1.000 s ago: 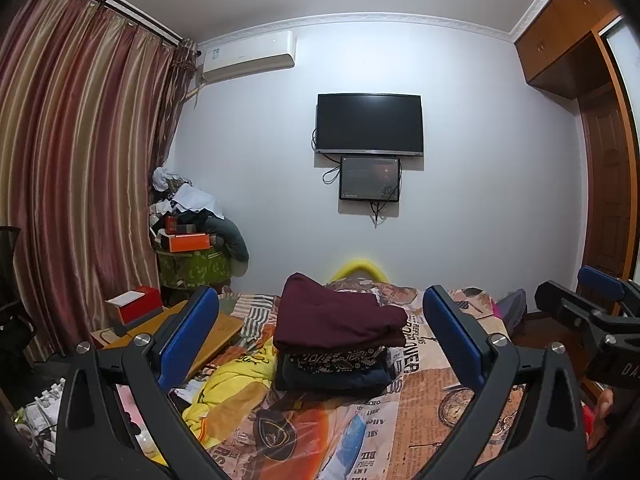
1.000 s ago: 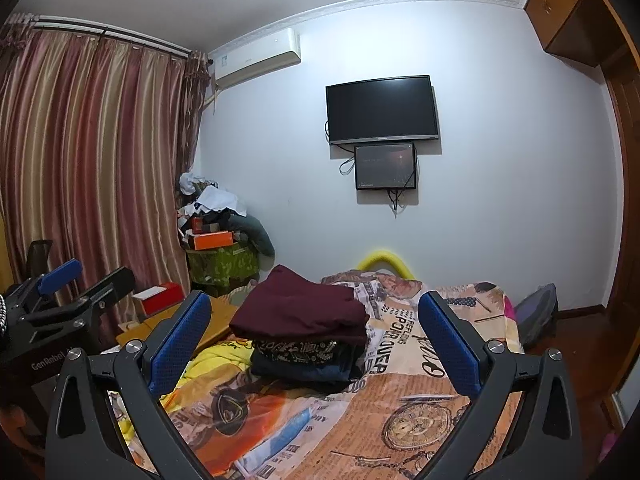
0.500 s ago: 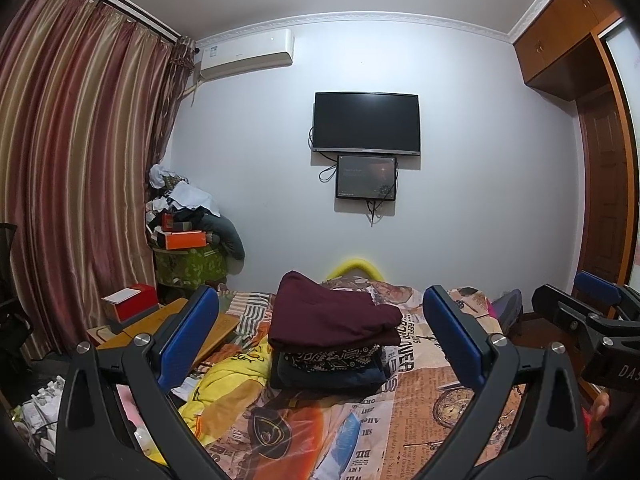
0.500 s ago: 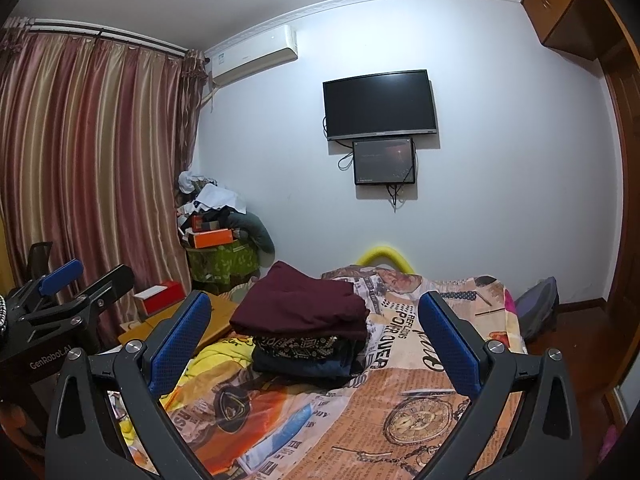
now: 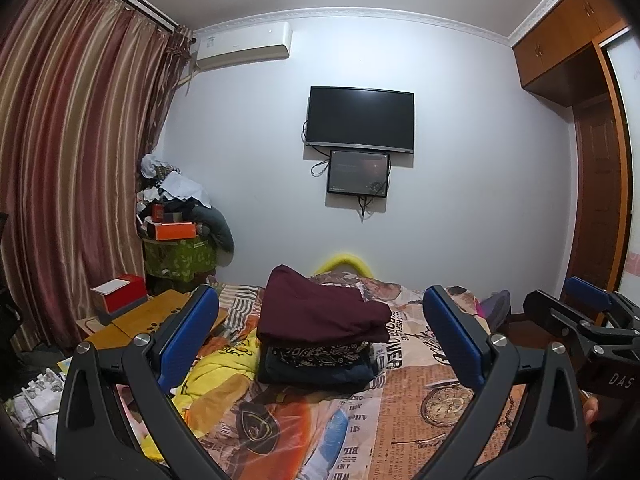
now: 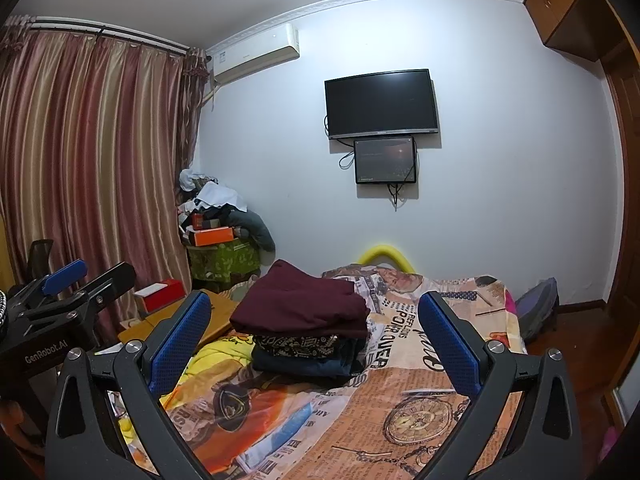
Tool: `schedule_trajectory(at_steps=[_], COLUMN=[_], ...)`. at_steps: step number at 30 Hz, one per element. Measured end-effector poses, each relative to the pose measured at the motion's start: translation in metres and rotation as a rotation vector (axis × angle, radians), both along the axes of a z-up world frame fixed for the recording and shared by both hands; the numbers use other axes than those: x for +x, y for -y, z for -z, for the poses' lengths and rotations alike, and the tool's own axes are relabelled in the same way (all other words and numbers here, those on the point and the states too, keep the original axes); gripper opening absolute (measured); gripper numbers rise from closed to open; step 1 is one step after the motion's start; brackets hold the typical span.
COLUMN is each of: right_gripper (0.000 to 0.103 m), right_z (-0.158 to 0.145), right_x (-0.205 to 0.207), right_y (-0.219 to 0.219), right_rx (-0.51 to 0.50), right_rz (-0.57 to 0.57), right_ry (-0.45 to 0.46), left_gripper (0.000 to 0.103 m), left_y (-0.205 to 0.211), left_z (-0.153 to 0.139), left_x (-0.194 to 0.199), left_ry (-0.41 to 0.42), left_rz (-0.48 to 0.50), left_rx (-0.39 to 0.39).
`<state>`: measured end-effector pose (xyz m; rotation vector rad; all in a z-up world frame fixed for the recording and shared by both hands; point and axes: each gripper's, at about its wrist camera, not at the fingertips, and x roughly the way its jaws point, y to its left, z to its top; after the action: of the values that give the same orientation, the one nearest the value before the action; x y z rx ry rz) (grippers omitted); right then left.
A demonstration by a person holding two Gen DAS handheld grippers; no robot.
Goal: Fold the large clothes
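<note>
A stack of folded clothes sits on the bed: a maroon garment point(image 5: 324, 306) on top, a dark patterned one point(image 5: 316, 350) under it and a navy one point(image 5: 316, 372) at the bottom. The stack also shows in the right wrist view point(image 6: 304, 306). A loose yellow garment point(image 5: 216, 372) lies left of the stack. My left gripper point(image 5: 320, 336) is open and empty, held above the bed short of the stack. My right gripper point(image 6: 312, 336) is open and empty too, level with it on the right.
The bed has a newspaper-print cover point(image 5: 420, 396). A wooden board point(image 5: 132, 320) with a red box point(image 5: 120, 292) lies at the bed's left. A cluttered pile point(image 5: 176, 216) stands by the curtain point(image 5: 68, 168). A TV point(image 5: 360, 118) hangs on the far wall. A wardrobe point(image 5: 596, 160) is at the right.
Both grippers have tilted slightly upward and eased back, so the stack sits lower in view. Jaws stay open and nothing on the bed has moved.
</note>
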<state>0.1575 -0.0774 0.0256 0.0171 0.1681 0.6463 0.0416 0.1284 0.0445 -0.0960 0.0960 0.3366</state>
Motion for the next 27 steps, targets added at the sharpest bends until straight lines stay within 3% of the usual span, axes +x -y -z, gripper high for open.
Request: schedule_trajectory(at_steps=[27], right_gripper=[0.103], right_z=[0.002], right_x=[0.004], right_y=[0.002], right_rx=[0.006], right_rz=[0.02], right_ry=[-0.015], left_gripper=[0.103], left_y=[0.01], left_z=[0.0], left_x=[0.012], left_ry=[-0.023], left_rz=[0.023], left_rx=[0.022])
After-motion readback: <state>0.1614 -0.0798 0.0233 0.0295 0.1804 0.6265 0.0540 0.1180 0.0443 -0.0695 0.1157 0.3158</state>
